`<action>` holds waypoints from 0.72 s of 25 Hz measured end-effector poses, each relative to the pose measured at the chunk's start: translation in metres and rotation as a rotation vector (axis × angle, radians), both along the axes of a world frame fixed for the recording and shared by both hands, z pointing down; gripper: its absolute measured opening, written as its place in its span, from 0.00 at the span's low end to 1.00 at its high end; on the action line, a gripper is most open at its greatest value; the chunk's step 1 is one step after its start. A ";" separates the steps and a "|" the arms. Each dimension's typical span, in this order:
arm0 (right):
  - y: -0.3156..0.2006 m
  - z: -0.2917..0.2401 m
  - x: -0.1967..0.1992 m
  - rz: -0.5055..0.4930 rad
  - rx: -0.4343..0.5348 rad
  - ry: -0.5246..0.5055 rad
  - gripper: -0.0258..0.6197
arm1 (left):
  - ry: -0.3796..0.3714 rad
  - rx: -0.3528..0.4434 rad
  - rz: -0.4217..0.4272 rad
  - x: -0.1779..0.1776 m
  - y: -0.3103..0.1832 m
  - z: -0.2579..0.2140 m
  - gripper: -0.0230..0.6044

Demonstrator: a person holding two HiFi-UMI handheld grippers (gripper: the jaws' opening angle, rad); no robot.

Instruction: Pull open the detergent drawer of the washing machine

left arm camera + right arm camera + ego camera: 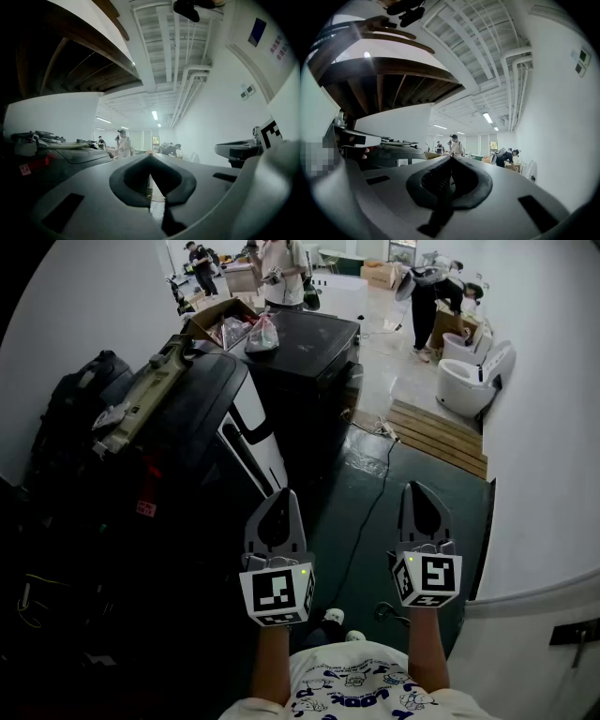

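A black washing machine [187, 442] with a white front panel [255, 435] stands at the left in the head view; I cannot make out its detergent drawer. My left gripper [284, 495] hovers level just right of that white panel, apart from it, jaws shut with nothing between them. My right gripper [418, 487] is held level beside it over the green floor, also shut and empty. In the left gripper view the jaw tips meet [150, 155], with the machine's dark top [56, 157] at the left. The right gripper view shows its tips closed [451, 158].
A beige tool [141, 399] lies on the machine's lid. A second black appliance [314, 348] stands behind, with a cardboard box [225, 320] of bags. A cable [375, 488] runs along the green floor. Wooden boards [436, 432], white toilets [473, 381] and several people [281, 268] are further back.
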State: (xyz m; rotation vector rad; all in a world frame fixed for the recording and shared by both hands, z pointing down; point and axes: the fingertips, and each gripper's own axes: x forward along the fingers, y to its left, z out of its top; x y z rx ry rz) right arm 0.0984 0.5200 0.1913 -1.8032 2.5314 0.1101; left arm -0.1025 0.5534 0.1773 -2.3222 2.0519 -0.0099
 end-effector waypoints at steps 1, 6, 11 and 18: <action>0.000 0.000 0.000 0.001 0.000 -0.001 0.06 | -0.001 -0.001 0.001 0.001 -0.001 0.000 0.06; -0.003 0.001 0.001 0.004 -0.002 -0.001 0.06 | -0.001 -0.002 0.003 0.002 -0.004 0.001 0.06; -0.010 0.006 0.000 0.008 -0.007 -0.003 0.06 | 0.001 -0.006 0.005 -0.001 -0.011 0.005 0.06; -0.026 0.015 -0.007 0.017 -0.024 -0.044 0.06 | -0.006 -0.010 0.015 -0.009 -0.029 0.009 0.06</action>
